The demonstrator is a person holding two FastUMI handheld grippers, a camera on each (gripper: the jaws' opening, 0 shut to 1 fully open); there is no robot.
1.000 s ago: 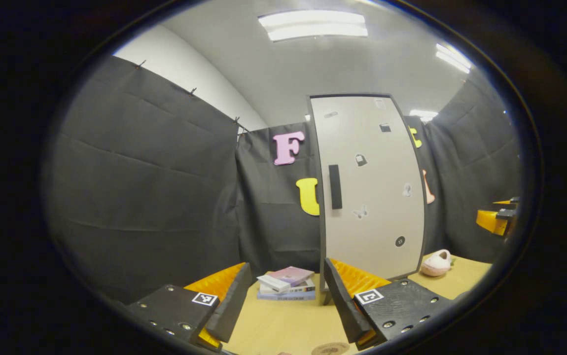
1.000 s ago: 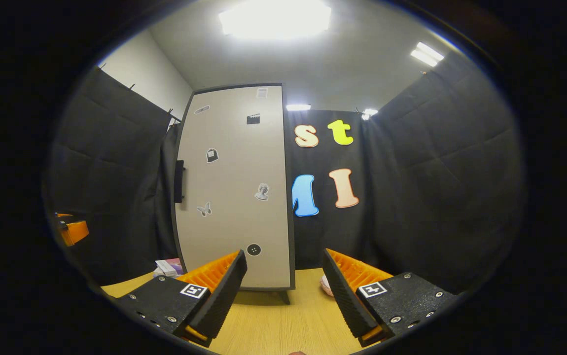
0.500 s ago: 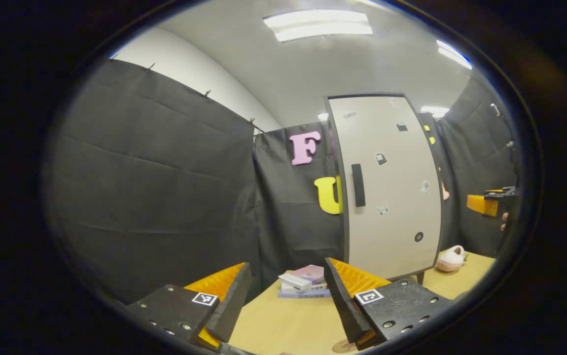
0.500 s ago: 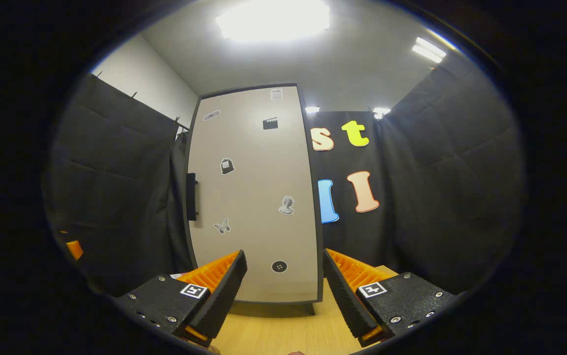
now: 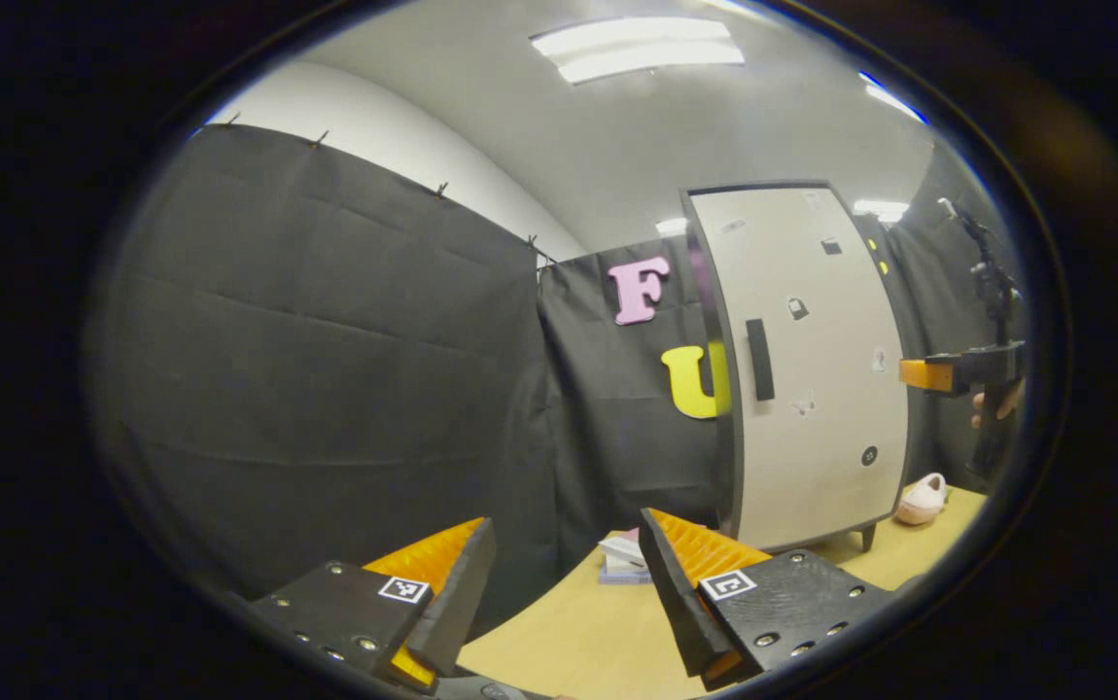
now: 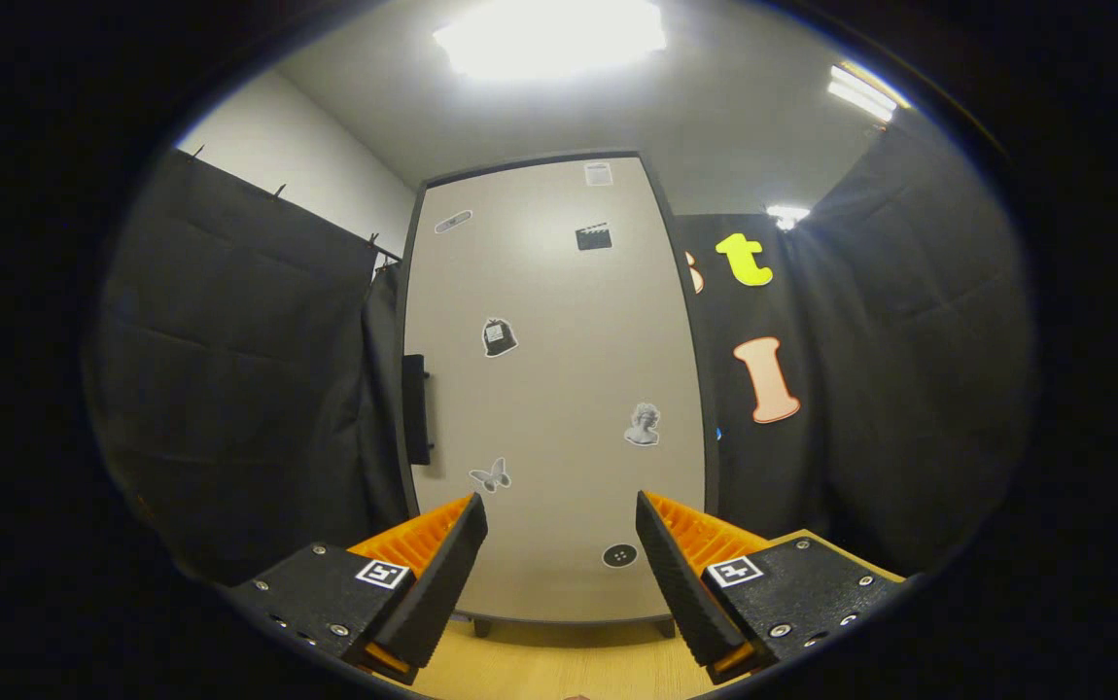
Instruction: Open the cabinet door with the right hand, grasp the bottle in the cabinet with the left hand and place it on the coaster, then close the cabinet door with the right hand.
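Right claw (image 6: 559, 574) is hanging spread and empty, facing the tall pale-grey cabinet door (image 6: 549, 389), whose dark bar handle (image 6: 414, 409) is sitting at its left edge, untouched. Left claw (image 5: 567, 593) is waiting released over the light wooden worktop (image 5: 578, 632). Door is looking shut, so every step is remaining; bottle and coaster aren't visible. Black cloth is walling the booth.

A light wooden table (image 5: 578, 642) fills the bottom of the left gripper view. On it, right of centre, the cabinet (image 5: 817, 389) stands on short legs, a stack of books (image 5: 623, 562) lies at its left, and a pink slipper (image 5: 923, 499) at far right.
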